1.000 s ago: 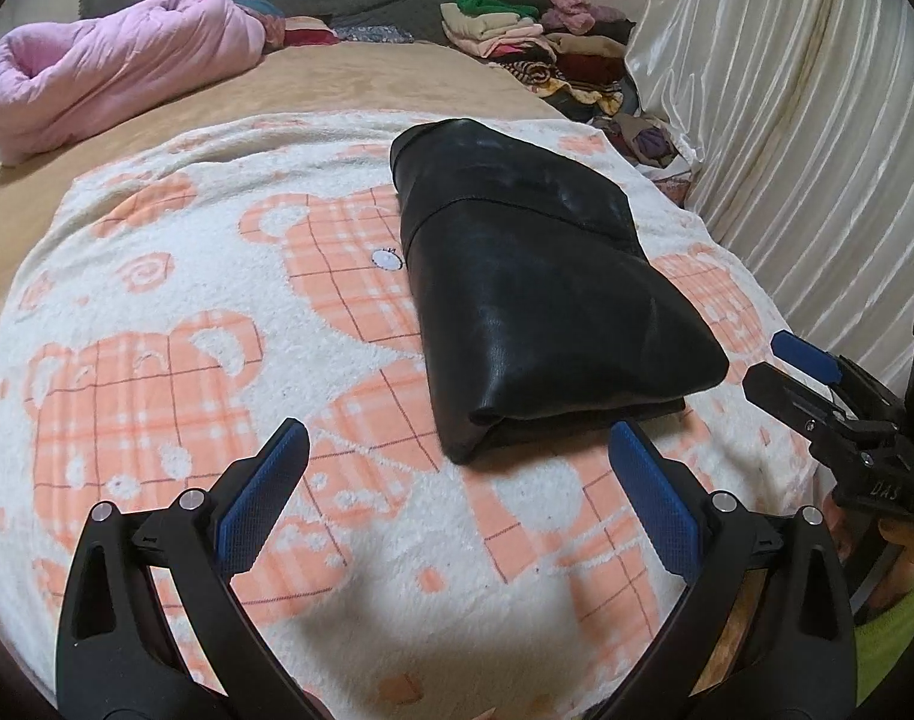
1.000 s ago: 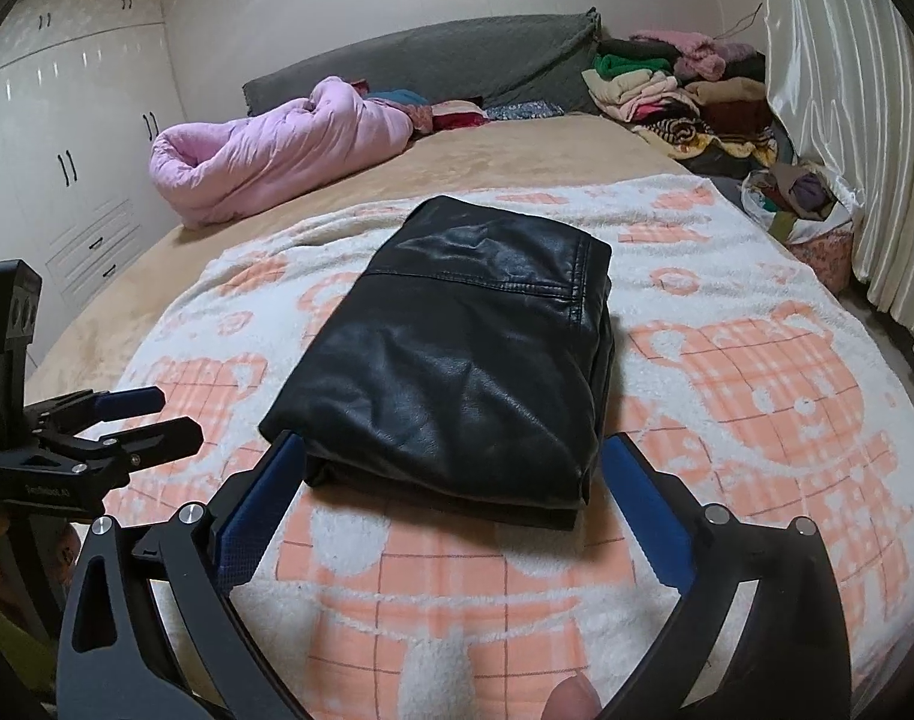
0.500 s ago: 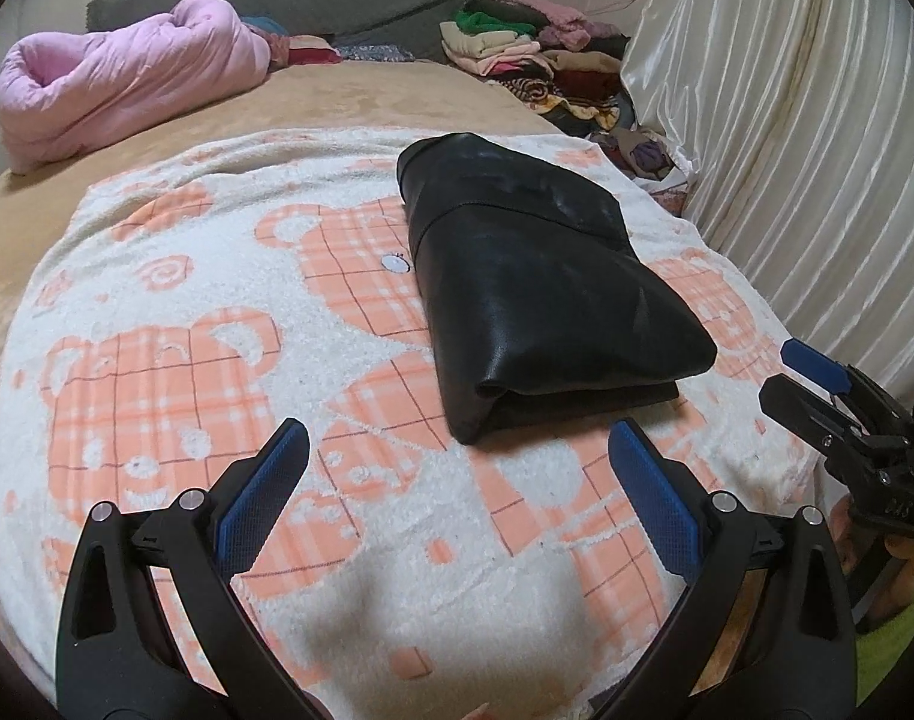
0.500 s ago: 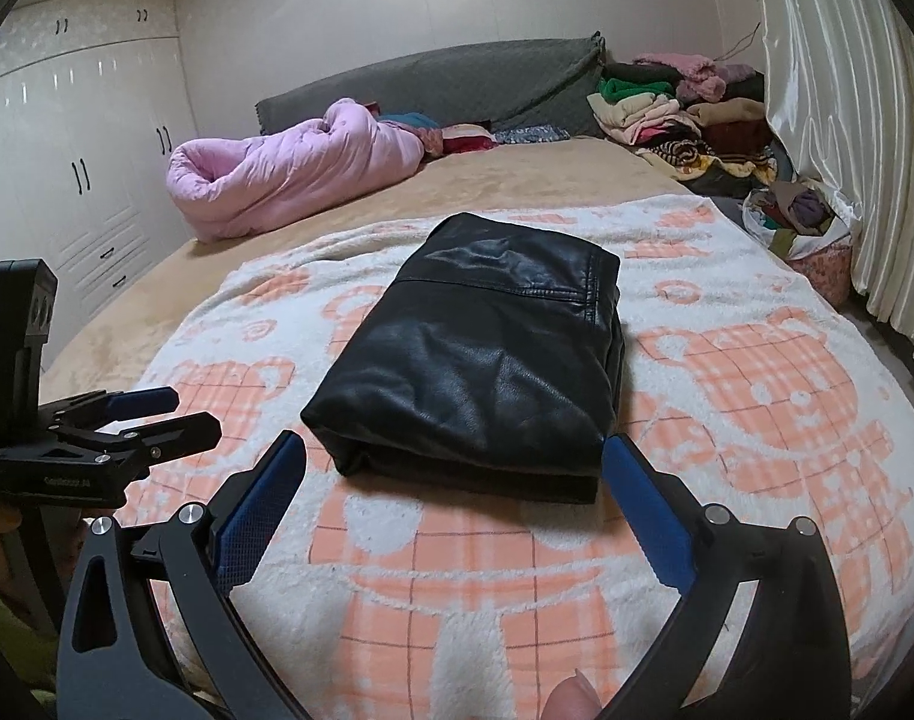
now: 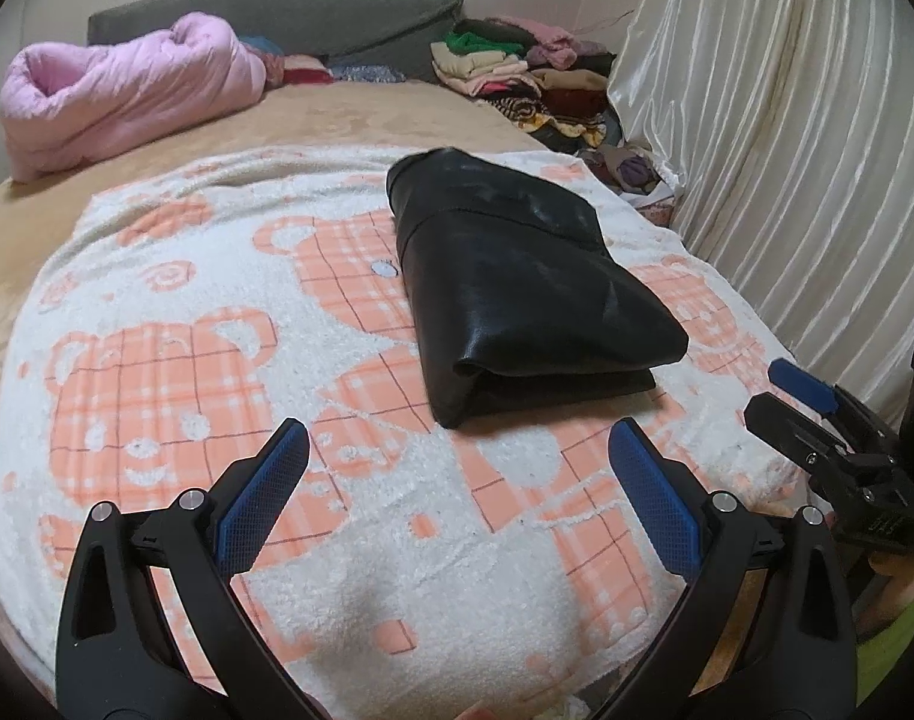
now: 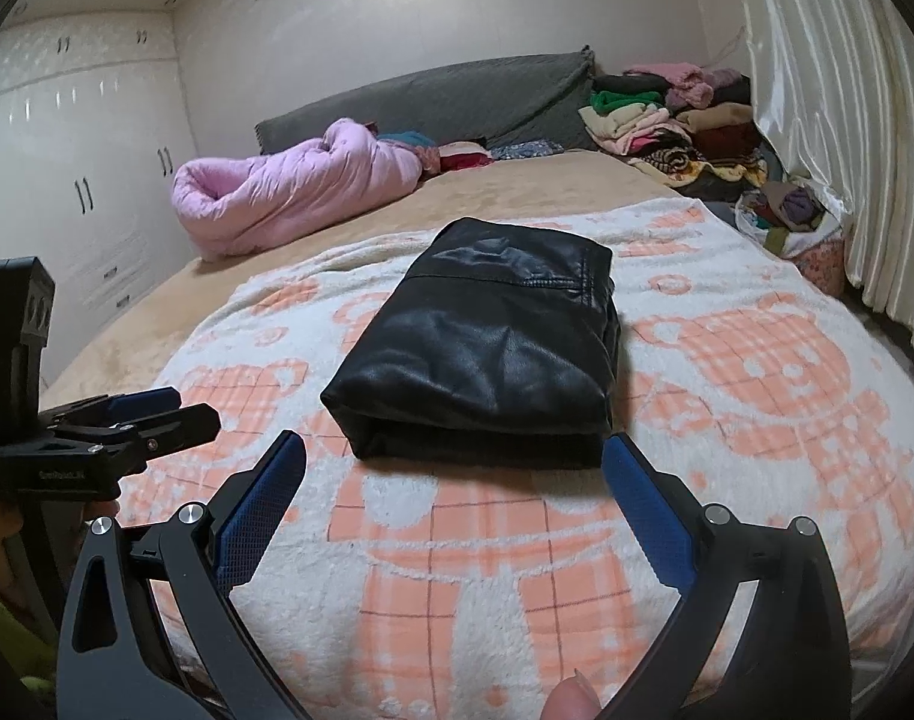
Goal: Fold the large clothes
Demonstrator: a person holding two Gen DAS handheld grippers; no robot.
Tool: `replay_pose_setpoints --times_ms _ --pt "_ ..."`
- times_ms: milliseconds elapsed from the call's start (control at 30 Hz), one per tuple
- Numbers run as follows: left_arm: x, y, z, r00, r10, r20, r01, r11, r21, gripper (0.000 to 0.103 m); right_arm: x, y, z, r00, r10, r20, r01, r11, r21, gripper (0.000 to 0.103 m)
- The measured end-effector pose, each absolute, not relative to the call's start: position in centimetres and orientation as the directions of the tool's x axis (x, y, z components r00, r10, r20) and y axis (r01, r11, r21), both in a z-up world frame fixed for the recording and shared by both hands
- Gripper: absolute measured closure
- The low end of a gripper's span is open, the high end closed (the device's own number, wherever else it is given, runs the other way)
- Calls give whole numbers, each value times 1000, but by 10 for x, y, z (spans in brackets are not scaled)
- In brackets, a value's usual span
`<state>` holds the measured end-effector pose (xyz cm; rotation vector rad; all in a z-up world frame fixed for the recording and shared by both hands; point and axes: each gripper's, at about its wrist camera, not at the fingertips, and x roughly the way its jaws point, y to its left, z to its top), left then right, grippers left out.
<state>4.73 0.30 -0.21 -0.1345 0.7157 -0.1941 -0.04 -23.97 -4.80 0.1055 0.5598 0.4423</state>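
A black leather garment (image 5: 517, 282) lies folded into a thick rectangle on the white and orange bear blanket (image 5: 175, 360). It also shows in the right wrist view (image 6: 487, 354). My left gripper (image 5: 457, 480) is open and empty, held back from the garment's near edge above the blanket. My right gripper (image 6: 451, 492) is open and empty, just short of the garment's near fold. The right gripper shows at the right edge of the left wrist view (image 5: 817, 414). The left gripper shows at the left of the right wrist view (image 6: 157, 414).
A pink quilt (image 6: 289, 192) lies rolled at the head of the bed. A pile of folded clothes (image 6: 673, 120) sits at the far right corner. A cream curtain (image 5: 787, 150) hangs along the right side. White wardrobes (image 6: 67, 180) stand on the left.
Both grippers have drawn back and lifted away from the folded garment, which now looks smaller and farther. Both stay open. The garment has not moved.
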Motion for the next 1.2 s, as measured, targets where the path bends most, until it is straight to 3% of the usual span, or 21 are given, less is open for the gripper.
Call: replay_pose_setpoints --times_ms 333,633,1200 --pt "29 4 -5 750 -239 -617 140 969 -206 9 -22 -253 -56 823 383 -419 -338 924 180 4" --pt "36 3 -31 721 -214 -659 101 973 -206 9 -13 -251 -86 791 327 -517 -276 945 175 4" --pt "40 4 -41 709 -163 -686 65 984 -167 9 -12 -249 -92 798 299 -523 -273 953 129 4"
